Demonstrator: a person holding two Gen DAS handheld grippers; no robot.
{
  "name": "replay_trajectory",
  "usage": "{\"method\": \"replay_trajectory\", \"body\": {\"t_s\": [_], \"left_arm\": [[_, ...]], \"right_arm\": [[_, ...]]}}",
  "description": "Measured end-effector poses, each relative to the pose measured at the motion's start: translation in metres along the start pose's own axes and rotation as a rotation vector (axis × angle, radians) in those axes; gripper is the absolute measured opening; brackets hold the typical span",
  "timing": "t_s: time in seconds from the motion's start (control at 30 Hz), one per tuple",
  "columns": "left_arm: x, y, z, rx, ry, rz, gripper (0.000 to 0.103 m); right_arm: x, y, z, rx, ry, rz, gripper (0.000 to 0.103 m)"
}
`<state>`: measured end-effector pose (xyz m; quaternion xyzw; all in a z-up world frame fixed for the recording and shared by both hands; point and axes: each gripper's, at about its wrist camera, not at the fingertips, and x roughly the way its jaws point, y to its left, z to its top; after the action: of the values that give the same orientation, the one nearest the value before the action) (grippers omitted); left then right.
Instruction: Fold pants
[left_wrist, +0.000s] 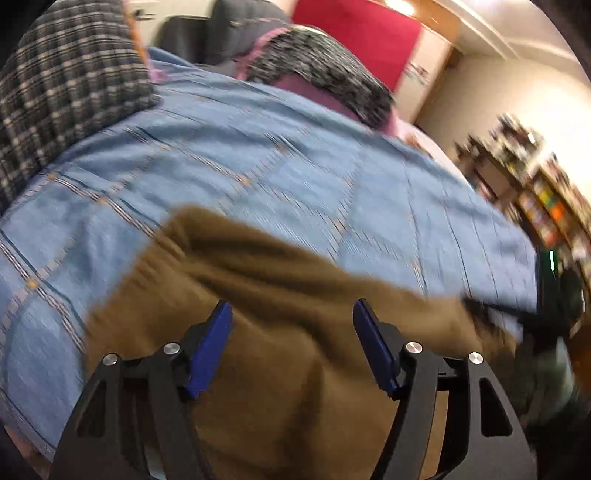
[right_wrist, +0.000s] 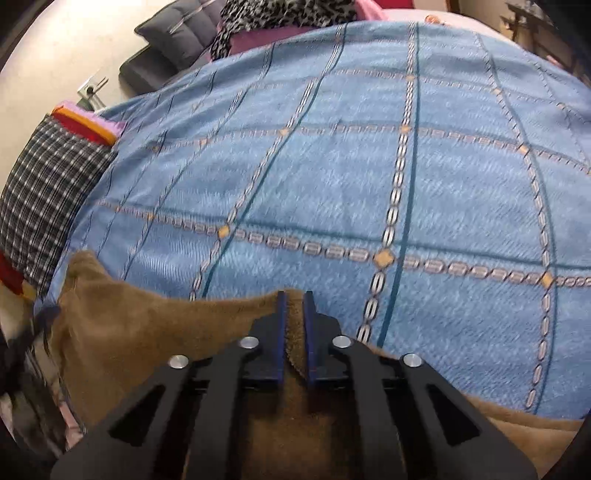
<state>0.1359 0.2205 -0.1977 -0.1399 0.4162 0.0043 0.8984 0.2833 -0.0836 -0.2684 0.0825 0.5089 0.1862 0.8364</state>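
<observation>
Between right gripper (right_wrist: 294, 295) jaws: edge of brown fleece pants (right_wrist: 147, 332), pinched. Left gripper (left_wrist: 291, 314) jaws spread, empty, above pants. Pants bunched on blue patterned bedspread (right_wrist: 332, 166); folding barely begun.

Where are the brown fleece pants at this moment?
The brown fleece pants lie at the near edge of the blue patterned bedspread, clamped in the right gripper; the left gripper hovers open over them.
</observation>
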Motion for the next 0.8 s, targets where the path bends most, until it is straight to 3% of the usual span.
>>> {"method": "replay_trajectory", "body": {"t_s": [0.13,0.27,0.3,0.4,0.47,0.63,0.77,0.8], "left_arm": [[0.018,-0.014,-0.037,0.153,0.036,0.092,0.069],[0.018,-0.012,-0.038,0.193,0.040,0.092,0.069],[0.018,-0.010,-0.036,0.195,0.044,0.092,0.069],[0.014,-0.008,-0.030,0.162,0.051,0.099,0.069],[0.003,-0.019,-0.029,0.160,0.024,0.102,0.069],[-0.021,-0.070,-0.042,0.273,-0.009,-0.004,0.070],[-0.017,-0.098,-0.060,0.309,0.058,-0.119,0.070],[-0.014,-0.104,-0.065,0.321,0.074,-0.129,0.070]], "right_arm": [[0.002,0.001,0.004,-0.028,-0.016,-0.045,0.003],[-0.019,-0.004,-0.004,-0.041,-0.081,-0.085,0.004],[-0.029,-0.008,-0.006,-0.018,-0.104,-0.074,0.008],[-0.056,-0.017,-0.016,0.017,-0.170,-0.047,0.037],[-0.073,-0.014,-0.030,-0.001,-0.196,-0.029,0.041],[-0.090,0.003,-0.084,-0.081,-0.131,0.017,0.041],[-0.098,0.005,-0.125,-0.118,-0.092,-0.007,0.043],[-0.100,0.004,-0.135,-0.122,-0.086,-0.021,0.050]]}}
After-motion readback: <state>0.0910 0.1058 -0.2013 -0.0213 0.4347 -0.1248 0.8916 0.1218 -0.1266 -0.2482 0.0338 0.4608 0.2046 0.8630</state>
